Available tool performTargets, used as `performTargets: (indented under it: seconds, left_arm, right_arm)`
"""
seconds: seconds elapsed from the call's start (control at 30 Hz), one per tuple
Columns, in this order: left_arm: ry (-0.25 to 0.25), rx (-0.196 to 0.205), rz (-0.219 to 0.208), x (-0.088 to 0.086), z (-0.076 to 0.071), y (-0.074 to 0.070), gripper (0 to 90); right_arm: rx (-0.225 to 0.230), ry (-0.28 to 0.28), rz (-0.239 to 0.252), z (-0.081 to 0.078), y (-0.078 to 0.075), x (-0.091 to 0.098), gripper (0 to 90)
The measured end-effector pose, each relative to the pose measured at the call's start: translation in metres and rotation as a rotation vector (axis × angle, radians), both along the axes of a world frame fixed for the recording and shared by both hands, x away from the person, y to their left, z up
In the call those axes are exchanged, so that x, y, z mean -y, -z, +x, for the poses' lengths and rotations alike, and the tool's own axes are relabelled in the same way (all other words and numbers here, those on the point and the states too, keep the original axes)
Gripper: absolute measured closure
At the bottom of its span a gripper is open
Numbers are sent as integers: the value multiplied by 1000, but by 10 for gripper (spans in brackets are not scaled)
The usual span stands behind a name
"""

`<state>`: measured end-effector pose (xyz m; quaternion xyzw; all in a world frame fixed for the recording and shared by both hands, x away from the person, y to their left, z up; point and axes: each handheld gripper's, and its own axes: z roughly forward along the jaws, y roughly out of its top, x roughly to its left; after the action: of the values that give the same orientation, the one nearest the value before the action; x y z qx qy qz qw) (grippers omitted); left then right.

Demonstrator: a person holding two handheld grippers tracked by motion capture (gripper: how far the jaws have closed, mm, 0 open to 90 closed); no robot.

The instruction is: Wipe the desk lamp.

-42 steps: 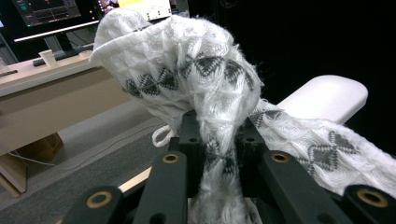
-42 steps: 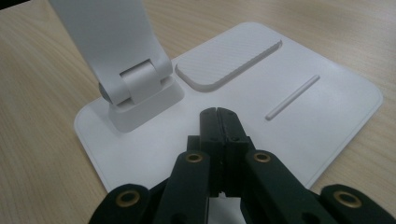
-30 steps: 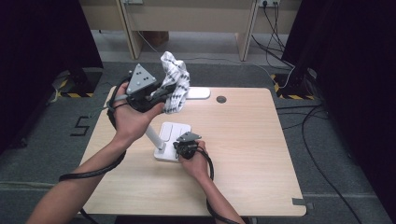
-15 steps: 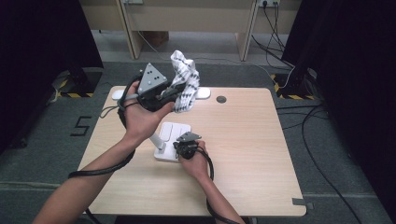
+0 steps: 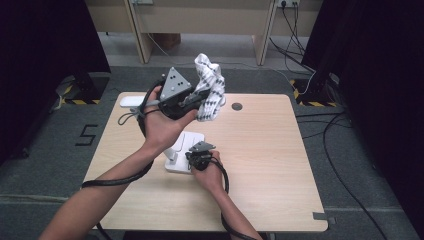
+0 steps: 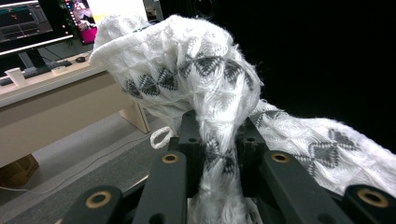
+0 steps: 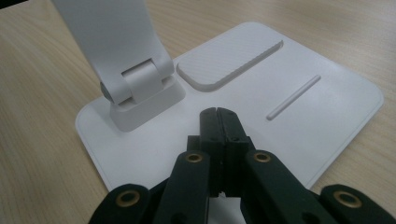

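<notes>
The table (image 5: 270,150) is carrying a white stand (image 5: 182,150) near its middle, apparently a hinged lamp or holder base whose arm is reaching toward the far-left corner. The right gripper (image 7: 217,116) is pressing down on the stand's base plate, jaws fully closed and gripping nothing, probably pinning the base so that wiping does not shift it. The left gripper (image 6: 219,140) is clamping a bunched fold of the cloth (image 6: 205,84) (white, with grey diamond patterning), its jaws nearly closed on the fabric, and is holding it raised above the table's far edge, the rest hanging loose. Compared with the earlier frame, the left hand and cloth are sitting farther right, while the right gripper is remaining in place.
</notes>
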<state>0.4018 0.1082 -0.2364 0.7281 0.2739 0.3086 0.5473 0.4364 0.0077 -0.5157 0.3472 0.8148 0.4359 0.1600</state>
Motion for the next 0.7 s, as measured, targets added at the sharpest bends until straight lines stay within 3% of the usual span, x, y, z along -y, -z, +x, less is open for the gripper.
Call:
performTargets:
  seconds: [0.7]
  left_arm:
    - [46, 1, 17, 25, -2, -4, 766]
  right_arm:
    - [-6, 5, 2, -1, 0, 0, 900]
